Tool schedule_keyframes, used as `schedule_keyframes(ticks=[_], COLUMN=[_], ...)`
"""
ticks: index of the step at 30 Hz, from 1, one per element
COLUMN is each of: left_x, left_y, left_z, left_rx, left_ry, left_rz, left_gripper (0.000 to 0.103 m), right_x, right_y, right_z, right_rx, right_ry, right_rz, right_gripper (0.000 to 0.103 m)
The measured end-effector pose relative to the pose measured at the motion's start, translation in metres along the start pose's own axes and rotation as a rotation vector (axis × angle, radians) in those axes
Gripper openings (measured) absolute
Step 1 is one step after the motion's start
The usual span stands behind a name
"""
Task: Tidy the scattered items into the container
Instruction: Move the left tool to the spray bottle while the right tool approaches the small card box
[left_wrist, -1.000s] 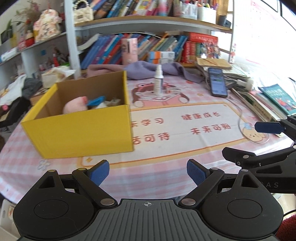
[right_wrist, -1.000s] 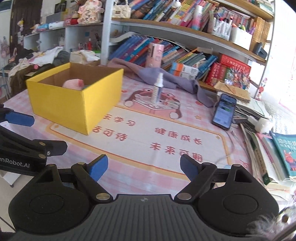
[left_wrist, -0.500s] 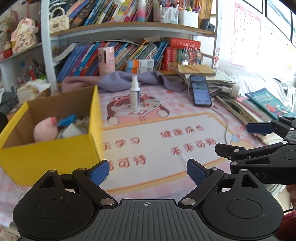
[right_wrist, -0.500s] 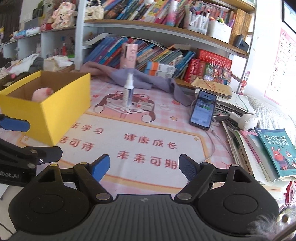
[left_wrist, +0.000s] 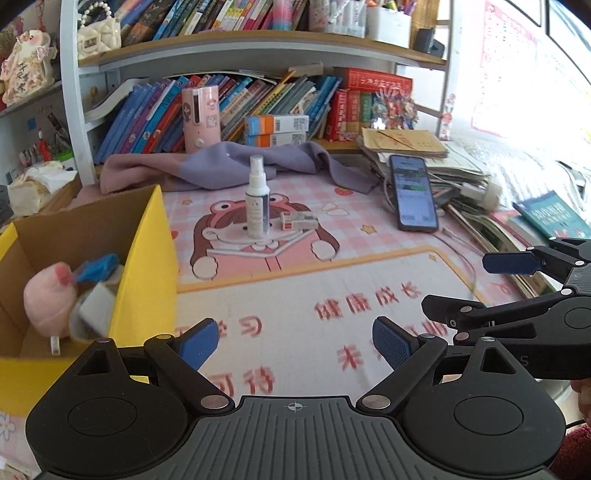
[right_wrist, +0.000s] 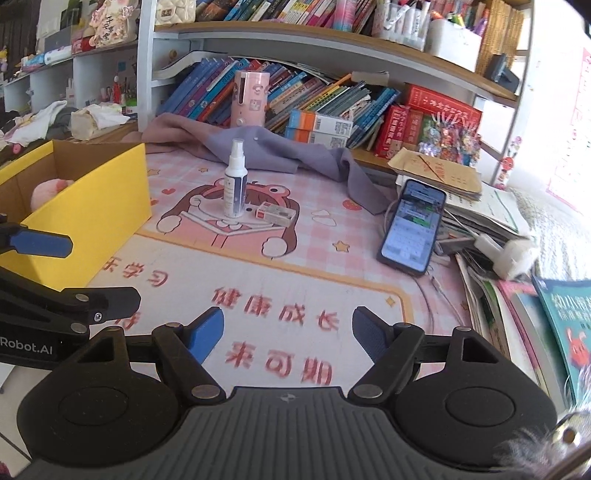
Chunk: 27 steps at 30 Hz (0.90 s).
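Note:
A yellow cardboard box (left_wrist: 147, 280) stands at the left, holding a pink plush (left_wrist: 48, 299) and a blue and a white item. A white spray bottle (left_wrist: 257, 201) stands upright on the cartoon mat, with a small white-and-red box (left_wrist: 299, 221) lying just to its right. Both also show in the right wrist view: the bottle (right_wrist: 234, 181) and the small box (right_wrist: 276, 213). My left gripper (left_wrist: 293, 341) is open and empty above the mat's red lettering. My right gripper (right_wrist: 288, 332) is beside it, jaws closing with nothing between them.
A lit phone (left_wrist: 413, 194) lies at the right, leaning on stacked papers and books (right_wrist: 480, 206). A purple cloth (left_wrist: 221, 166) is heaped behind the bottle. A pink cylinder (left_wrist: 201, 118) and rows of books fill the shelf at the back.
Both grippers have moved right along the table. The yellow box has slid to the left edge of both views and the spray bottle sits nearer the middle. The right jaws have narrowed slightly.

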<state>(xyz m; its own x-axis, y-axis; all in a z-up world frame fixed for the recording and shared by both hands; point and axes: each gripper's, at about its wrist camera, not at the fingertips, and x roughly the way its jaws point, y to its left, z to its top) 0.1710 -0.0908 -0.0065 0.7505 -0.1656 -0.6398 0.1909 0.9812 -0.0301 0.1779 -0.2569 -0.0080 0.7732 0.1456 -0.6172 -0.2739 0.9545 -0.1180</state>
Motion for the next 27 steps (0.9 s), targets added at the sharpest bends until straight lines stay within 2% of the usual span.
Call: schedule_keyframes(ticks=[13, 23, 27], left_x=[0.053, 0.106, 0.133], left_y=[-0.005, 0.002, 0.004], left_z=[0.057, 0.100, 0.113], left_rx=[-0.071, -0.120, -0.126], left_ry=[-0.003, 0.014, 0.029], left_rz=[0.110, 0.177, 0.196], left_gripper=[0.092, 0.091, 0.084], right_x=[0.067, 0.127, 0.157], right_y=[-0.047, -0.059, -0.062], right_z=[0.045, 0.070, 0.080], right_rx=[-0.020, -0.058, -0.074], right_ry=[-0.005, 0.000, 0.009], right_rz=[0.133, 0.234, 0.253], right_gripper=[0.076, 0.074, 0.072])
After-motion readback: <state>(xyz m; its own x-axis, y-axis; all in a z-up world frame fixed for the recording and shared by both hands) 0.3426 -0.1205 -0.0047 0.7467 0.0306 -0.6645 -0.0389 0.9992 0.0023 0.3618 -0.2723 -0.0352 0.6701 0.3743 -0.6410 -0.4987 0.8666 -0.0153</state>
